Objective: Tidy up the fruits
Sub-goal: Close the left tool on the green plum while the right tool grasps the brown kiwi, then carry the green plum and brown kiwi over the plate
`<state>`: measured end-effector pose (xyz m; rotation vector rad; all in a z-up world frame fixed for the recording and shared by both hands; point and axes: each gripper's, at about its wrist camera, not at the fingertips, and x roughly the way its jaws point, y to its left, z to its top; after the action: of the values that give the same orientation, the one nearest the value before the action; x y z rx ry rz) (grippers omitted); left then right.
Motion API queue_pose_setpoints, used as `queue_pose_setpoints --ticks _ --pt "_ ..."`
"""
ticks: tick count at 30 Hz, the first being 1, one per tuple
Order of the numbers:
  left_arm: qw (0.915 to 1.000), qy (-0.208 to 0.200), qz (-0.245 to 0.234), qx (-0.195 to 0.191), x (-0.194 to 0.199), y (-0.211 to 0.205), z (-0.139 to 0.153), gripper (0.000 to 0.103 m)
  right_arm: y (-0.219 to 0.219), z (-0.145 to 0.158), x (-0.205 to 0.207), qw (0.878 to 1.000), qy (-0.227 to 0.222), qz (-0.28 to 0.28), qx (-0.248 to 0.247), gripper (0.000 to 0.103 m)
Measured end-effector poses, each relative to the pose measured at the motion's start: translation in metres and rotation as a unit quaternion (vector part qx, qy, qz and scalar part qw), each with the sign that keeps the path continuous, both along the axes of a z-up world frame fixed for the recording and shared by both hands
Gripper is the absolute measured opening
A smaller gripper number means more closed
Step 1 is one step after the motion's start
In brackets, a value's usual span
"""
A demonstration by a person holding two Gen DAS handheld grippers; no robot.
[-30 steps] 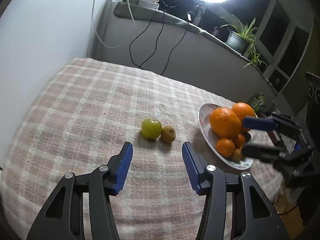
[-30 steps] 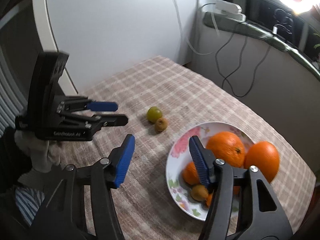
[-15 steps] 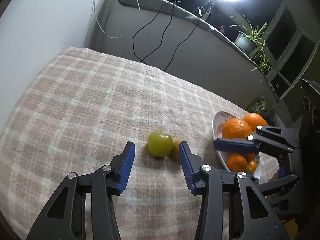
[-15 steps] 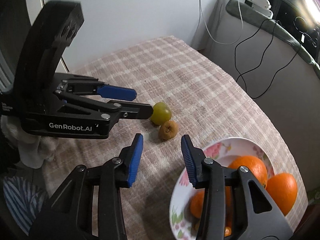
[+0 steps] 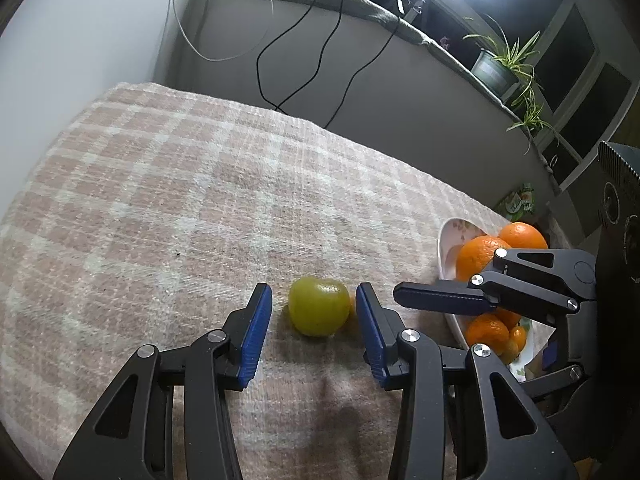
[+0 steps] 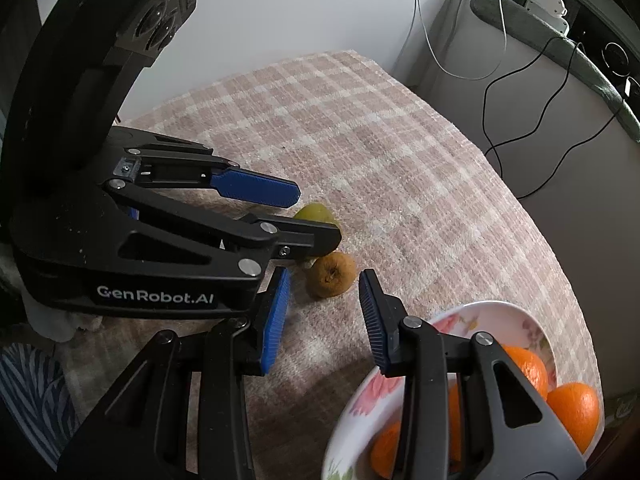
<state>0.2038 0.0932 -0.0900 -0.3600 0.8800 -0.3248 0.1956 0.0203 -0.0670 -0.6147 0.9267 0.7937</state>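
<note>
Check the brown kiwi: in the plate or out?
Out. The kiwi lies on the checked cloth beside the green fruit, clear of the plate.

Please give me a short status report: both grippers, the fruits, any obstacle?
Left gripper closing around green fruit, pads not touching. Right gripper closing toward brown fruit, no contact. Oranges on plate. The two grippers crowd each other.

Green apple touching brown kiwi
</note>
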Motion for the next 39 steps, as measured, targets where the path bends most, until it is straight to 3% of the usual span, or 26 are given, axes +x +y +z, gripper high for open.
queue_pose_setpoints --ticks 18,23,39 --pt "0.9999 0.003 -0.008 -0.014 0.002 0.001 -0.003 0.035 0.008 -0.018 0.014 1.0 0.006 0.006 -0.025 0.038" --pt "0.9998 0.003 -0.009 -0.015 -0.002 0.004 -0.005 0.034 0.008 -0.02 0.013 1.0 0.01 0.009 -0.028 0.029" --pt "0.9999 -0.003 -0.005 -0.01 -0.003 0.001 -0.003 0.029 0.009 -0.017 0.009 1.0 0.007 0.007 -0.026 0.028"
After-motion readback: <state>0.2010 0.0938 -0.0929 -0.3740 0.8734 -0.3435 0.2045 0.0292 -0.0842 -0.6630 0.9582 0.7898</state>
